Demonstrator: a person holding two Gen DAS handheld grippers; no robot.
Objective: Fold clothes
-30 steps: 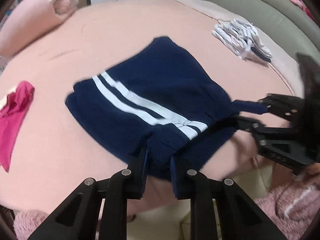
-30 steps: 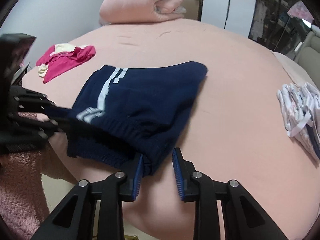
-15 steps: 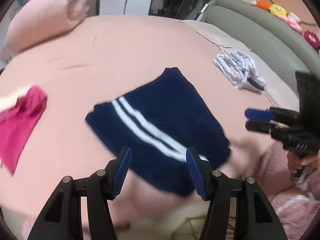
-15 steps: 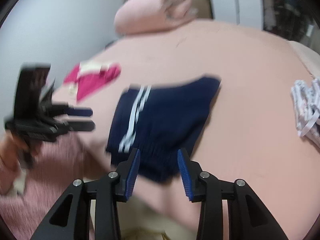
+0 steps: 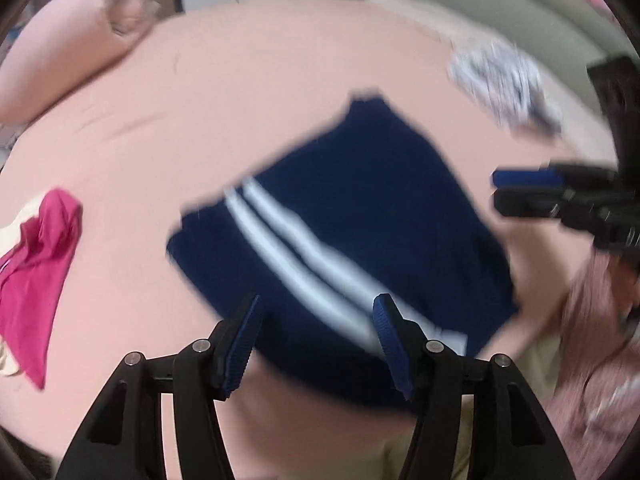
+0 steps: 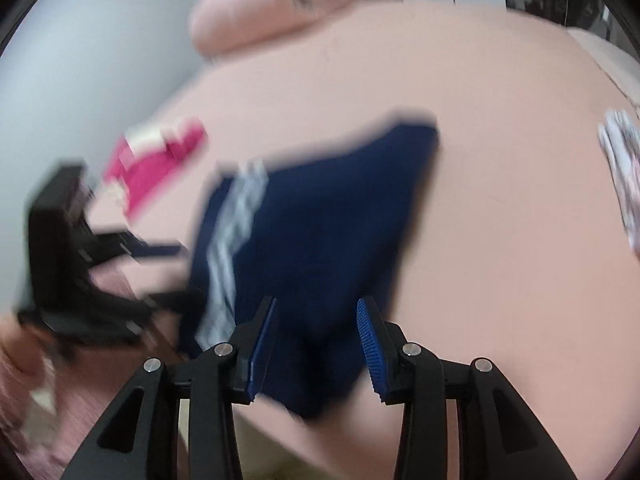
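Navy shorts with two white stripes point(image 5: 360, 216) lie flat on the pink bed, near its front edge; they also show in the right wrist view point(image 6: 320, 232). My left gripper point(image 5: 316, 340) is open and empty, hovering over the shorts' near hem. My right gripper point(image 6: 316, 344) is open and empty over the shorts' near corner. The right gripper shows at the right of the left wrist view point(image 5: 560, 196); the left gripper shows at the left of the right wrist view point(image 6: 100, 264). Both views are blurred by motion.
A magenta garment point(image 5: 36, 264) lies at the bed's left; it also shows in the right wrist view point(image 6: 156, 160). A white patterned garment point(image 5: 500, 84) lies at the far right. A rolled pink blanket point(image 5: 68, 36) sits at the back. The pink bed sheet point(image 5: 240, 92) surrounds them.
Both grippers have let go of the shorts' edge, opened, and pulled back and up. The shorts now lie flat on the bed.
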